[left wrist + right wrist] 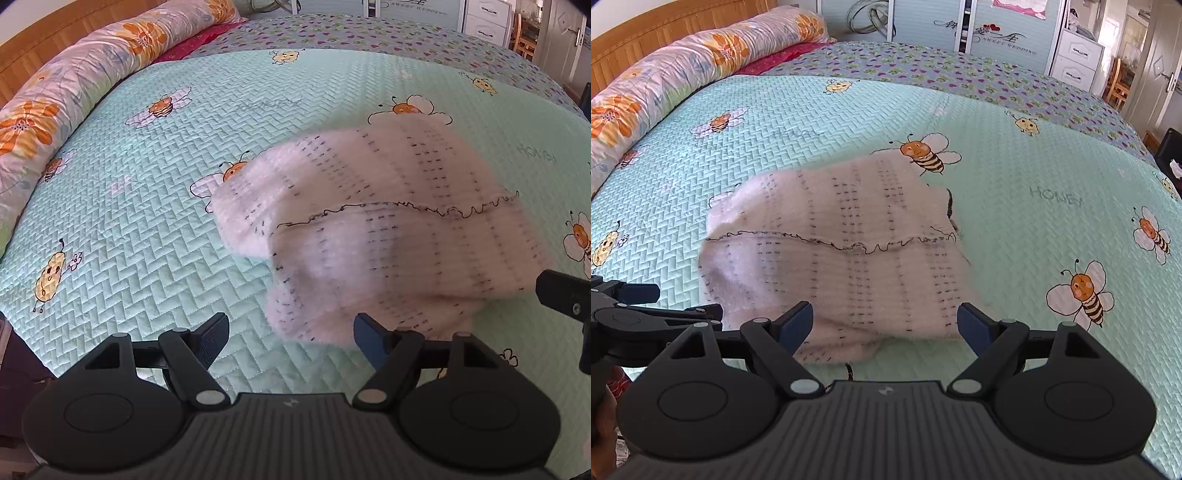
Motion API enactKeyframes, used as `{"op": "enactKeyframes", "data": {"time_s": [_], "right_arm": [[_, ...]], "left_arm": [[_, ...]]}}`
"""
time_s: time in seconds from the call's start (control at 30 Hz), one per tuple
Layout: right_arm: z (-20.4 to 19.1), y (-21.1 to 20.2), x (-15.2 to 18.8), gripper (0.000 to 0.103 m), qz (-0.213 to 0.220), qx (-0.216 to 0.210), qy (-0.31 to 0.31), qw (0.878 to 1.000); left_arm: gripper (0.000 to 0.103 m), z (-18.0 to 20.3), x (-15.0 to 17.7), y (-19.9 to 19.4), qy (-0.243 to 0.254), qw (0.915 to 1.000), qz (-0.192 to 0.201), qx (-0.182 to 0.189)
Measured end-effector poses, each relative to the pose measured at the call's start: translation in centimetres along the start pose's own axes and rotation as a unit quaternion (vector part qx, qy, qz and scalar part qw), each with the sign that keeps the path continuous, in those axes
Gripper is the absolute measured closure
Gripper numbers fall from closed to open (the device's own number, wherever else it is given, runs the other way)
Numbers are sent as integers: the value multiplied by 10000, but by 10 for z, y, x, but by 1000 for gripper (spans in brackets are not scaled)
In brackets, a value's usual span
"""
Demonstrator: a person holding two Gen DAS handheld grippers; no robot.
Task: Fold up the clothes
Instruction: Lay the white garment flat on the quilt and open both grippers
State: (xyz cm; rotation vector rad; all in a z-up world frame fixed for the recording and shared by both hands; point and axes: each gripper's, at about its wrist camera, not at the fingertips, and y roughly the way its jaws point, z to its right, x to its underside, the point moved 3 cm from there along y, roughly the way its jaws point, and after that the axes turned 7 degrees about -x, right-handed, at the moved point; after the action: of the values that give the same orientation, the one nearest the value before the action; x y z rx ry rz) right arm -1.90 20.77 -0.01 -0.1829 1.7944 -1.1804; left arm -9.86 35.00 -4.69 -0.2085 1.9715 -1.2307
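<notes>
I am holding my left gripper [290,341] and right gripper [886,328] spread apart, empty; the white knit garment [849,254] is lying blurred at twelve o'clock on the quilt [1015,221].

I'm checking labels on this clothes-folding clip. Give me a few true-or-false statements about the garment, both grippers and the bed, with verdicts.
1. The left gripper is open and holds nothing. True.
2. The right gripper is clamped on the white knit garment. False: its jaws are spread and grip nothing.
3. The garment lies on a mint bee-print quilt. True.
4. The garment is plain, with no pattern. False: rows of dark dashes and a dark wavy trim cross it.
5. A floral bolster pillow lies along the wooden headboard. True.
</notes>
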Motion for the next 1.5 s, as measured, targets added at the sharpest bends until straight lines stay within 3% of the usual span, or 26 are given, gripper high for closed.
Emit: {"op": "enactKeyframes", "data": {"time_s": [0.27, 0.83, 0.97, 1.1, 1.23, 1.4, 1.5], "right_arm": [[0, 5, 5, 18, -200, -64, 24, 9998], [-2, 3, 7, 18, -161, -104, -14, 9998], [2, 4, 5, 18, -111, -210, 21, 9997], [28, -1, 2, 18, 370, -685, 240, 9967], [85, 1, -1, 18, 1007, -929, 817, 9872], [123, 40, -3, 18, 1154, -937, 1167, 9820], [123, 67, -7, 18, 1188, -1032, 890, 9835]], "left_arm": [[26, 6, -2, -5, 15, 9999, 99, -34], [26, 14, -5, -13, 107, 9995, 293, -40], [26, 12, -4, -9, -2, 9994, 249, 230], [26, 5, 0, -7, -96, 9982, 313, 512], [26, -3, 5, -6, -181, 9958, 423, 795], [26, -6, 6, 1, -232, 9951, 336, 903], [26, -5, 6, 5, -189, 9953, 268, 910]]}}
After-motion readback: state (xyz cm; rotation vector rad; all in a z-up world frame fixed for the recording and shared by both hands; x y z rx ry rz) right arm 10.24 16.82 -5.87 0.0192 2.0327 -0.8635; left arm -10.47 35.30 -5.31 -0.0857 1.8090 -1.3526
